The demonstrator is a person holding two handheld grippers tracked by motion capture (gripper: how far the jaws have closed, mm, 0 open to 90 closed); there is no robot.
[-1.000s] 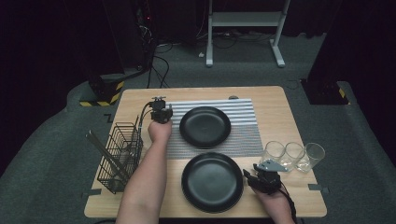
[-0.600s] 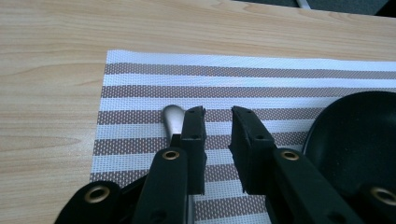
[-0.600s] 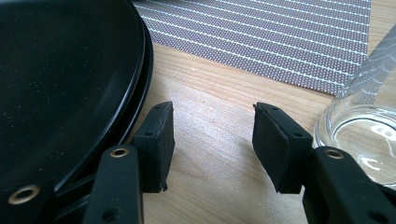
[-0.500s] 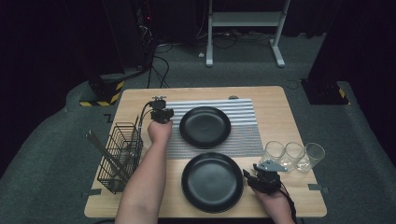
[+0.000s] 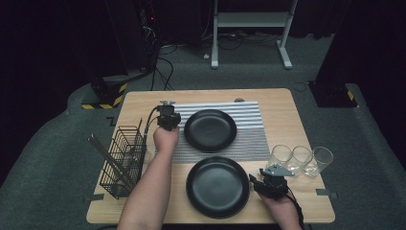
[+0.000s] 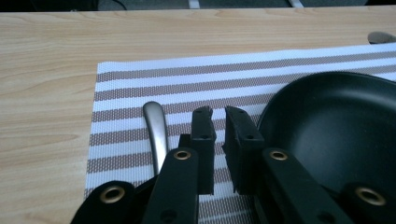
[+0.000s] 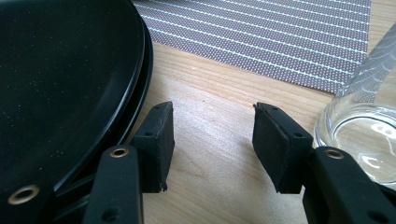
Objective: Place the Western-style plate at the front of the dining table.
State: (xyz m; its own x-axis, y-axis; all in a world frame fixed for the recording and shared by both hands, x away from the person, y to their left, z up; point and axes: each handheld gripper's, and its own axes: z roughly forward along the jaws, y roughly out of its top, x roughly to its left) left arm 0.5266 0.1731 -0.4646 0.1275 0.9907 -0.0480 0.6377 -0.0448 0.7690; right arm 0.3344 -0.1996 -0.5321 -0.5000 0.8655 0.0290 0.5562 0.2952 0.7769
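The left gripper (image 6: pixel 218 114) had just set a metal utensil (image 6: pixel 156 133) on the striped placemat (image 6: pixel 140 79), left of the far black plate (image 5: pixel 210 130); its jaws, reclosing, stood nearly together, empty. The right gripper (image 7: pixel 212 135) hovered half-open, empty, lower right.

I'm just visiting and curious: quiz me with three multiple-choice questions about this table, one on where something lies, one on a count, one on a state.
1. Where does the metal handle lie?
A. on the striped mat
B. in the wire basket
C. on a plate

2. How many drinking glasses stand on the table?
A. one
B. three
C. five

3. How are the jaws of the right gripper?
A. clamped on a glass
B. clamped on a plate
C. open with nothing between

Answers:
1 A, it rests on the striped mat beside the left gripper.
2 B, three stand in a row.
3 C, bare wood shows between its jaws.
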